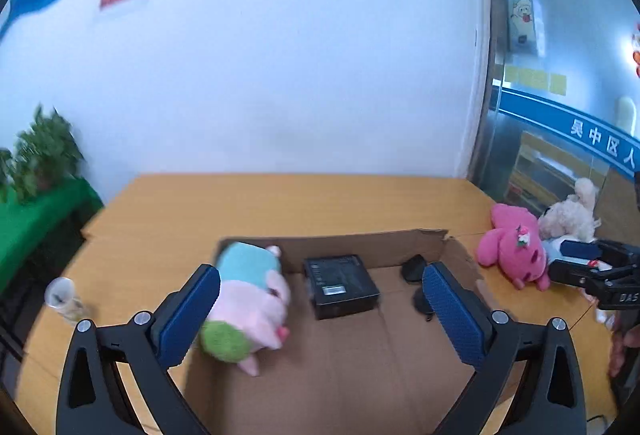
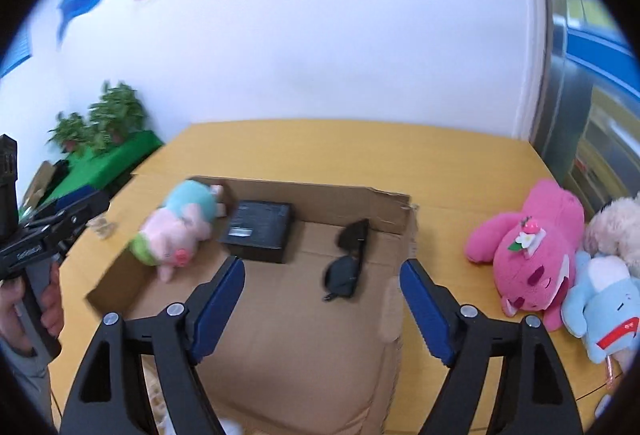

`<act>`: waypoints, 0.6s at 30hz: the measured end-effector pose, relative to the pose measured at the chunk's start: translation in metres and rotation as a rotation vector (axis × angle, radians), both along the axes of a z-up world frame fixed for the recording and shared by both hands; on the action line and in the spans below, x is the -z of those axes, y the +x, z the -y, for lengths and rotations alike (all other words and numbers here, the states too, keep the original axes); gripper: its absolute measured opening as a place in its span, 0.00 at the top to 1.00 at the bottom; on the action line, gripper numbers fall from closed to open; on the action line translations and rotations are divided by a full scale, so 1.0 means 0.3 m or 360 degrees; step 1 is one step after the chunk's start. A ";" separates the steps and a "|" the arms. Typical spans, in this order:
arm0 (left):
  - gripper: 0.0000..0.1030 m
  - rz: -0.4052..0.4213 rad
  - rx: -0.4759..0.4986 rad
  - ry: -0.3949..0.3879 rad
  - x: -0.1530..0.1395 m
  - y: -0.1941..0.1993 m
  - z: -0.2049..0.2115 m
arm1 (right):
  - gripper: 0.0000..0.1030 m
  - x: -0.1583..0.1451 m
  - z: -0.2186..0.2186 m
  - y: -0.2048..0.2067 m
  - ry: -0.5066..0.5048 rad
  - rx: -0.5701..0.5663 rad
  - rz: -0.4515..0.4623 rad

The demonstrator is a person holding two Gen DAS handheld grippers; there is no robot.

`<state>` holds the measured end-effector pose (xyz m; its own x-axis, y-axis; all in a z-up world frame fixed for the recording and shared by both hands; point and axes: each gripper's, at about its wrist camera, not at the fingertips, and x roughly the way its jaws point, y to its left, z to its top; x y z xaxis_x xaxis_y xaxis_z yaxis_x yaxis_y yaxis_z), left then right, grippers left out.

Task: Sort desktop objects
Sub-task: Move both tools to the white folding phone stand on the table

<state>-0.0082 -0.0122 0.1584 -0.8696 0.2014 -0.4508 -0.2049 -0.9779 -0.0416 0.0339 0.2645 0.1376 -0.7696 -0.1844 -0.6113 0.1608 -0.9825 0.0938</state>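
An open cardboard box (image 1: 340, 375) (image 2: 320, 203) lies on the wooden table (image 1: 280, 203). Inside it are a black case (image 1: 340, 285) (image 2: 260, 231) and dark sunglasses (image 2: 348, 263). A blurred pink, teal and green pig plush (image 1: 248, 299) (image 2: 176, 231) is at the box's left wall. My left gripper (image 1: 320, 273) hangs above the box, open and empty, its left finger just beside the pig. My right gripper (image 2: 322, 265) is also open and empty over the box. To the right of the box lie a pink plush (image 1: 516, 255) (image 2: 528, 247), a cream plush (image 2: 616, 227) and a light blue plush (image 2: 600, 311).
Potted plants (image 1: 44, 151) (image 2: 112, 115) stand on a green cloth left of the table. A clear bottle (image 1: 60, 295) stands near the table's left edge. A white wall runs behind, with a glass door (image 1: 560, 75) at the right. A hand (image 2: 48, 299) holds the left gripper's handle.
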 end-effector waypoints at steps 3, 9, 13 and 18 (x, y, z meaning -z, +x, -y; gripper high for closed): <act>0.00 -0.0031 0.0003 -0.0055 0.001 0.108 0.028 | 0.22 0.018 0.056 0.087 0.0001 -0.0061 0.0007; 0.00 0.0117 0.0146 -0.0072 0.145 0.286 0.070 | 0.22 0.180 0.151 0.239 -0.0046 -0.0274 0.0149; 0.00 0.0303 0.0206 -0.0051 0.298 0.344 0.074 | 0.22 0.321 0.196 0.292 -0.0081 -0.0353 0.0337; 0.00 0.0543 0.0307 0.0111 0.444 0.363 0.047 | 0.22 0.465 0.248 0.300 -0.0096 -0.0429 0.0528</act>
